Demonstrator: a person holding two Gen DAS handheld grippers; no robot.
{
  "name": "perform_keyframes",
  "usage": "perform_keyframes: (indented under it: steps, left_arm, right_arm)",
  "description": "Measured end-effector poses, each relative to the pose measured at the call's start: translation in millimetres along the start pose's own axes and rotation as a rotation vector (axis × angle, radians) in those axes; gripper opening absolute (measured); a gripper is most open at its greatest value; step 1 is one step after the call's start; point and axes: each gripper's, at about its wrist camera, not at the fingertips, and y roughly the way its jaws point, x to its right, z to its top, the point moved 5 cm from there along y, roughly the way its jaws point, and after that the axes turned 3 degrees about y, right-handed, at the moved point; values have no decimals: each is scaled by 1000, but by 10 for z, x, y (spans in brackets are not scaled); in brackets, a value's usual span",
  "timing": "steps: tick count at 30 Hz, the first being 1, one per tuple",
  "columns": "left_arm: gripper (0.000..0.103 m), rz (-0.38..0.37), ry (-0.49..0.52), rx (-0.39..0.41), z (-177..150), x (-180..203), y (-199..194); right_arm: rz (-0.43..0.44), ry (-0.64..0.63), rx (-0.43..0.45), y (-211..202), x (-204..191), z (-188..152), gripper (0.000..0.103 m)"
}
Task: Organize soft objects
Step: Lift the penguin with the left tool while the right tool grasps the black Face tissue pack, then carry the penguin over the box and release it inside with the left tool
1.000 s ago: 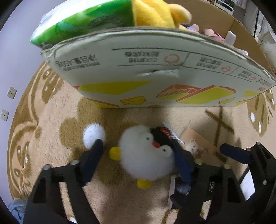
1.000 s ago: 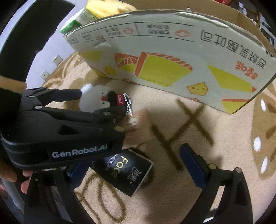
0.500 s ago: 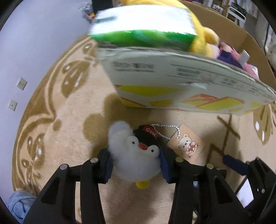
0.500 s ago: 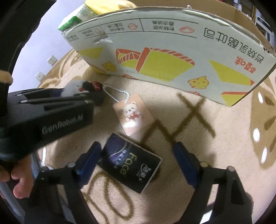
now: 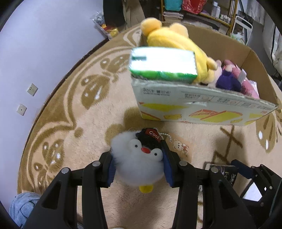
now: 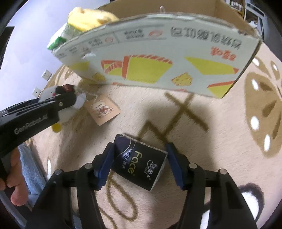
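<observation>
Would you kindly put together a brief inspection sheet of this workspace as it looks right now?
Surface: beige rug with a brown pattern.
Job's things: white penguin plush with a paper tag; cardboard box holding a yellow plush, a green pack and purple and pink plush toys.
Clutter: black "Face" tissue pack on the rug.
Grippers: left gripper shut on the penguin plush; right gripper straddles the tissue pack, one pad touching, the other apart.
Cables: nothing seen.
Surroundings: wall sockets, shelves behind the box.
</observation>
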Motion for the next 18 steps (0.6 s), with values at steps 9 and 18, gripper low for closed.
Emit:
perform_keyframes:
  steps: [9,18]
  left_arm:
    - [43,28,-45,64,66,-187,-107]
    - [43,64,-41,127,105,-248,-223]
  right_arm:
    - [3,56,68,-169,213,68,60]
    - [8,98,134,-393,299,97,59]
